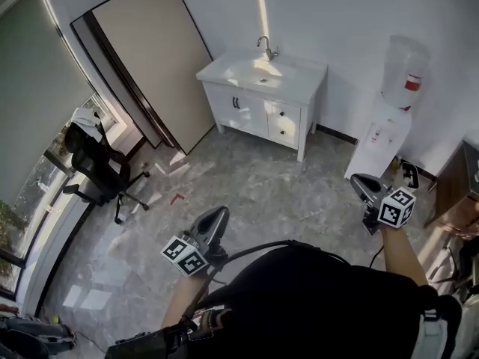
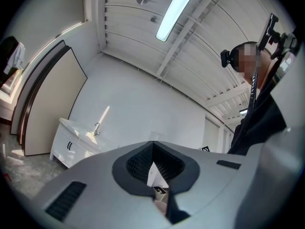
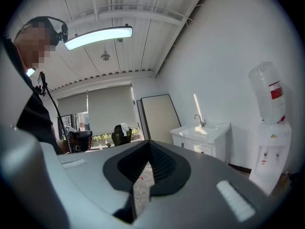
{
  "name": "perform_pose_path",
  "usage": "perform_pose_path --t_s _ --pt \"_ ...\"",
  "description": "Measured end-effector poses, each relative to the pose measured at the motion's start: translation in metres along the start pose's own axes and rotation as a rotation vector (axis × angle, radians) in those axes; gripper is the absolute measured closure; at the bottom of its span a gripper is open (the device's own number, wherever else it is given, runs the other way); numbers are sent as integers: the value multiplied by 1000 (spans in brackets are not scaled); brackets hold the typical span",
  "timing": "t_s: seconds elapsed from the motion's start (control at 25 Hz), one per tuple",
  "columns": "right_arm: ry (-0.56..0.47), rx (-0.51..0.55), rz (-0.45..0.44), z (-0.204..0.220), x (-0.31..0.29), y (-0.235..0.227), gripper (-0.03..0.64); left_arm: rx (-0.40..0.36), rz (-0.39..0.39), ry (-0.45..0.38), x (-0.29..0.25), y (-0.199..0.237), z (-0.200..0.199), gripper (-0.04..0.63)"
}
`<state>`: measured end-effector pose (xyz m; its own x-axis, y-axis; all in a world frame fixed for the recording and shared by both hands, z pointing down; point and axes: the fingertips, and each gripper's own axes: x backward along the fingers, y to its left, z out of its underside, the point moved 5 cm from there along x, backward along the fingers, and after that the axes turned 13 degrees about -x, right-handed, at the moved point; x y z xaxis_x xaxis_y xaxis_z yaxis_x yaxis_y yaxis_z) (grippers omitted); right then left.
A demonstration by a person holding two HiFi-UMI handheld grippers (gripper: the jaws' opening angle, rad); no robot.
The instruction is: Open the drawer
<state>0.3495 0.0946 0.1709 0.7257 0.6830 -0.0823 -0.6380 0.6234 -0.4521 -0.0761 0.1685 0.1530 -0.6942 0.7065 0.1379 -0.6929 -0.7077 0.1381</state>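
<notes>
Head view is showing the drawer sitting closed in the white sink cabinet by the far wall, well apart from both grippers. The left gripper and right gripper are hovering with jaws together, gripping nothing.

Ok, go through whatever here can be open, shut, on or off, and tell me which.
Vanity drawers: shut.
Vanity doors: shut.
Left tongs: shut, empty.
Right tongs: shut, empty.
Ceiling light: on.
Window blind: lowered partway.
</notes>
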Motion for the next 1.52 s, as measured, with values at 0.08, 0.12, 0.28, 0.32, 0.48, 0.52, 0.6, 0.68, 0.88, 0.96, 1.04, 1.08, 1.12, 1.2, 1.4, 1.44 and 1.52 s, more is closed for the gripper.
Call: perform_pose_path --t_s 0.08,0.12,0.28,0.32,0.48,0.52,0.6,0.68,0.88,0.96,1.04,1.08,1.12,1.2,1.4,1.44,1.52 --pt "3 -12 -14 -12 -1 -30 615 5 -12 5 -29 -6 5 595" --pt "6 -18 -22 -17 -3 -43 615 5 -18 12 -41 -8 7 595" --pt "19 -38 -50 -28 -15 -85 615 -4 -49 20 -78 -6 10 595" --pt "21 -44 -55 -30 -19 -94 615 -5 -53 21 -86 -5 11 595" --pt "34 -44 -72 -32 -40 -110 615 -3 -55 34 -106 14 15 595" --pt "37 -45 -67 -32 -44 -114 615 0 -55 33 -109 21 15 595" --pt "40 -51 -49 -33 -56 -122 615 8 -51 29 -117 40 17 595" --pt "39 -54 -26 -34 -73 -128 615 18 -34 27 -125 63 19 595" --pt "-7 -47 38 -46 -129 -128 615 30 39 6 -146 143 13 595" --pt "-20 -43 55 -50 -155 -119 615 29 72 7 -152 179 1 595" --pt "-38 -32 79 -57 -178 -112 615 13 108 10 -160 214 -12 595" --pt "-54 -36 95 -61 -189 -111 615 9 124 9 -165 231 -17 595" --pt "-67 -43 109 -63 -200 -111 615 9 138 7 -170 248 -22 595" --pt "-66 -49 134 -64 -224 -107 615 19 167 6 -178 278 -26 595" --pt "-33 -58 179 -55 -271 -107 615 60 231 37 -197 331 -12 595" --pt "-27 -57 185 -54 -277 -107 615 70 238 42 -200 339 -9 595" --pt "-16 -50 195 -56 -288 -107 615 82 249 42 -204 351 -6 595"
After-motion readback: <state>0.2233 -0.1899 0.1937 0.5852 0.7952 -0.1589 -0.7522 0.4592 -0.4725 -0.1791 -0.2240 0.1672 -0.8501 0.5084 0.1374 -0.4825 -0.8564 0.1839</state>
